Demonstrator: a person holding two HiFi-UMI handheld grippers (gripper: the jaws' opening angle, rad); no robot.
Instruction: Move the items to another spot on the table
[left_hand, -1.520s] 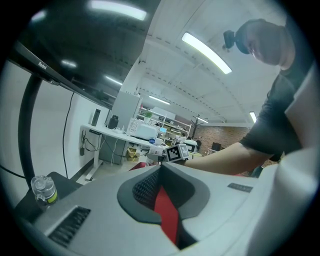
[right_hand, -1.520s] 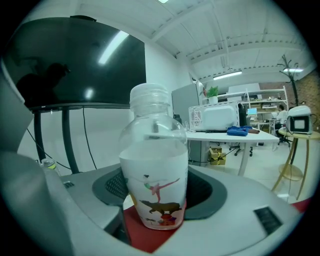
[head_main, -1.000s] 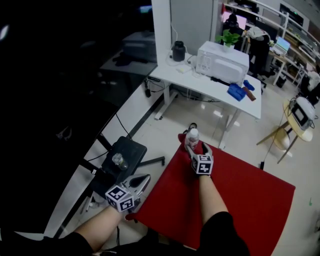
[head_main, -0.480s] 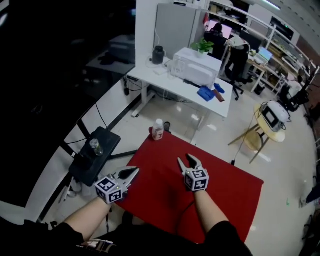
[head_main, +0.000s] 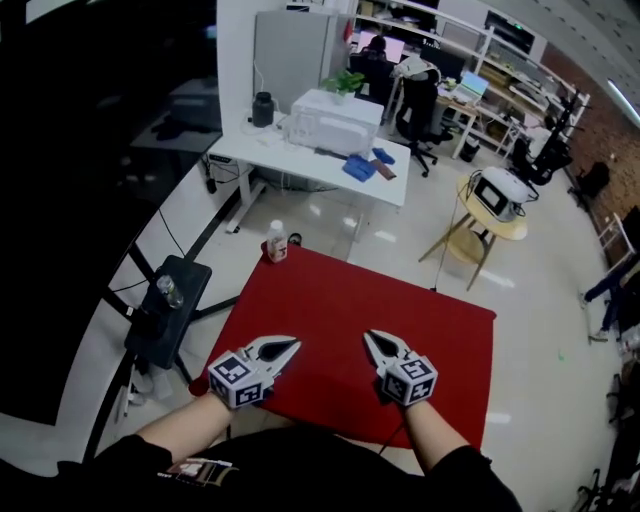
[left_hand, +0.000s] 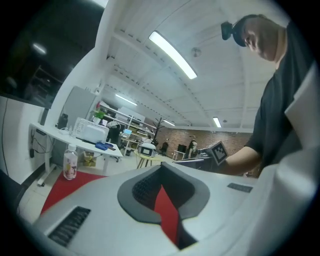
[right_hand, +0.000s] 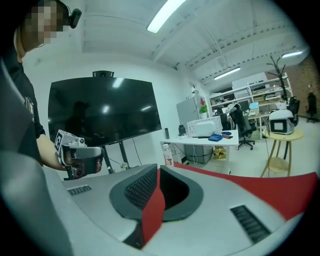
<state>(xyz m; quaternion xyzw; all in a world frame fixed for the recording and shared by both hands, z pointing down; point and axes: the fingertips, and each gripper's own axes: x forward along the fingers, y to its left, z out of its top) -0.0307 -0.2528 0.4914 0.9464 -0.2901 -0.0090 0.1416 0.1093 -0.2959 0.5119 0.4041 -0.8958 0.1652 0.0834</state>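
The red rectangular table (head_main: 380, 300) carries a single item. It is a small clear plastic bottle with a white cap and a red-and-white label (head_main: 277, 241), standing upright at the table's far left corner, just inside the edge. Nothing touches it.

Both tongs hang over the near edge of the table, well apart from the bottle. The left gripper (head_main: 292, 345) has its jaws together with nothing between them. The right gripper (head_main: 370, 338) has just been closing its jaws, and they now meet on nothing but air.

As the bottle stands free and both tools are empty, the move of this item looks finished, or between steps. No other object lies on the red top for the task to take up. What may be left is not shown.

As for containers, the bottle is capped. Its wall looks pale and see-through, but what it holds cannot be told. Off the table's left edge, a small clear jar-like vessel (head_main: 168, 290) stands on a black side stand (head_main: 160, 325). Its contents are too small to read.
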